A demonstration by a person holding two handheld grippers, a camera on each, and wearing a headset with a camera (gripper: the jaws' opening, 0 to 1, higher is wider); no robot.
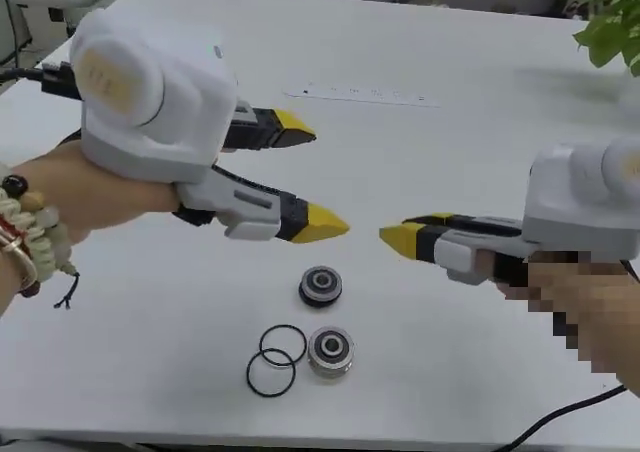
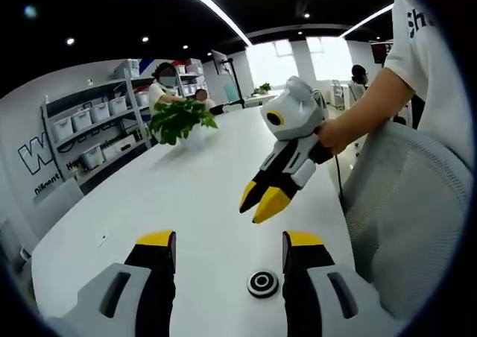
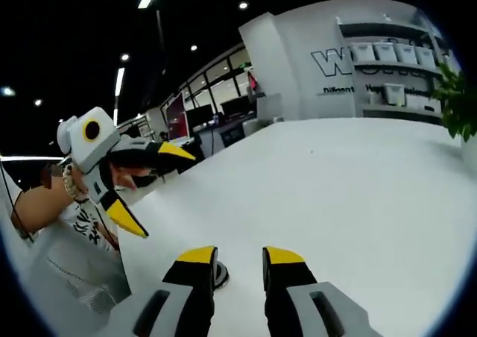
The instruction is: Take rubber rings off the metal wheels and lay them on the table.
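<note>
Rubber rings (image 1: 248,372): two lay loose at the lower centre of the head view, beside a bare metal wheel (image 1: 330,350). The dark wheel (image 1: 320,285) just above seemed to carry its ring, though I couldn't be sure. I judged the rings light, stretchy and grippy, best pinched at the wheel's outer edge. My left gripper (image 1: 310,175) gaped wide, and my right gripper (image 1: 400,237) stood slightly parted, empty.

2 wheels (image 1: 320,285), seemingly 2 loose rings (image 1: 271,372)
</note>
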